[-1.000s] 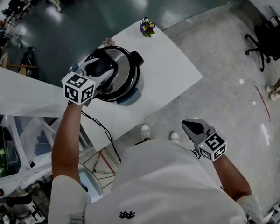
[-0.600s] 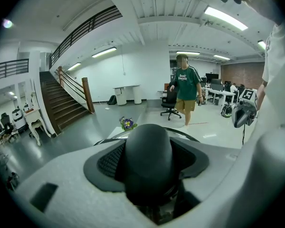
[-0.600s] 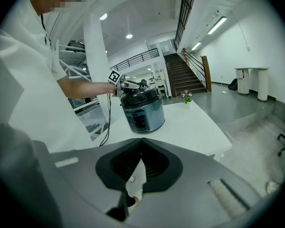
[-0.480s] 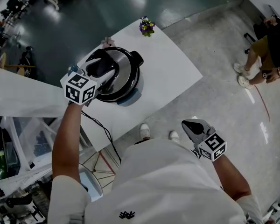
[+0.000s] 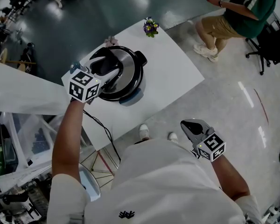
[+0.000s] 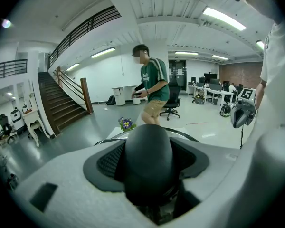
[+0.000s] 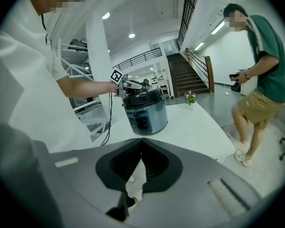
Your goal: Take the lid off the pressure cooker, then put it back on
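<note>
Pressure cooker lid (image 5: pixel 127 68) could drag the unbraced pot (image 7: pixel 145 112): left hand-held gripper (image 5: pixel 103 71) clamps its handle (image 6: pixel 148 156), while right hand-held gripper (image 5: pixel 192 127) hangs closed, empty, well away from it.

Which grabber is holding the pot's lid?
The left gripper: its jaws clamp the black lid handle. The right gripper hangs away from the table, shut and empty.

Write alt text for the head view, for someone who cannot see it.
From above, the person's left gripper clamps the black handle of the pressure cooker lid, the cooker standing on a white table. The right gripper, shut and empty, hangs beside their body off the table; a bystander stands beyond it.
</note>
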The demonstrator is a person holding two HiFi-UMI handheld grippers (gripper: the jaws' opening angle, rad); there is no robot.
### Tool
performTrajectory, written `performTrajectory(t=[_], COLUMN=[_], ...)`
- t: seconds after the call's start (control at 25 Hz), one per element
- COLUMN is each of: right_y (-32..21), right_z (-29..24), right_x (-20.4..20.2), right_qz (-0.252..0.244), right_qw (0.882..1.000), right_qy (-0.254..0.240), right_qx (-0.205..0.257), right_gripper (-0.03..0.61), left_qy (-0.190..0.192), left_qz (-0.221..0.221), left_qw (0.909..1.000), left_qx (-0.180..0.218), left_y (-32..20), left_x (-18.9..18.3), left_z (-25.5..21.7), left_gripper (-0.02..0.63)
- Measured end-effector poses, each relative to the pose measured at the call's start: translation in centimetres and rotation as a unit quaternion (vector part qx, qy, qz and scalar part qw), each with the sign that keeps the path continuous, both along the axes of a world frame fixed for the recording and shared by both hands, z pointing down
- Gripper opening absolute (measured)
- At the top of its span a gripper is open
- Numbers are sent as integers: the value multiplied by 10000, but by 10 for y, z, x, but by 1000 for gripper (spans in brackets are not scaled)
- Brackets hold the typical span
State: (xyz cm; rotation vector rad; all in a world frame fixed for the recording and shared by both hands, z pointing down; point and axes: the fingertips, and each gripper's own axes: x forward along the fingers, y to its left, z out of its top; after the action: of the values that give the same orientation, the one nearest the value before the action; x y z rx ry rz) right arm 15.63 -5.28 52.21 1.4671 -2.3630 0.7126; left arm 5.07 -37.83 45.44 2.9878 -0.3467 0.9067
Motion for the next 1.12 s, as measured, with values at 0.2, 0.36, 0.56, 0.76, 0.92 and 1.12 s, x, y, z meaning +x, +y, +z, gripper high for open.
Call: performTrajectory(t=[0.2, 0.36, 0.56, 0.76, 0.92, 1.12], right_y=[5, 10, 17, 26, 33, 43], right_z=[0, 1, -1, -3, -5, -5], right_x=[1, 3, 8, 16, 23, 34], right_qz=[0, -37, -102, -249, -418, -610], right_qw=[10000, 10000, 9999, 9997, 9991, 9981], right_qy=[-6, -18, -23, -31, -33, -40], right_qx=[-13, -12, 20, 67, 109, 115], right_gripper=[14, 14, 14, 14, 14, 14], left_qy=[34, 52, 352, 513, 648, 891], left_qz=[-35, -109, -391, -726, -1077, -1579], left_qw=[9999, 9998, 9982, 9946, 9902, 9816], left_qx=[116, 170, 289, 532, 603, 594], left_y=[0, -1, 0, 7, 14, 25], left_x=[-1, -2, -10, -16, -26, -39], left_z=[-2, -7, -29, -51, -63, -75], left_gripper=[298, 342, 354, 353, 345, 304])
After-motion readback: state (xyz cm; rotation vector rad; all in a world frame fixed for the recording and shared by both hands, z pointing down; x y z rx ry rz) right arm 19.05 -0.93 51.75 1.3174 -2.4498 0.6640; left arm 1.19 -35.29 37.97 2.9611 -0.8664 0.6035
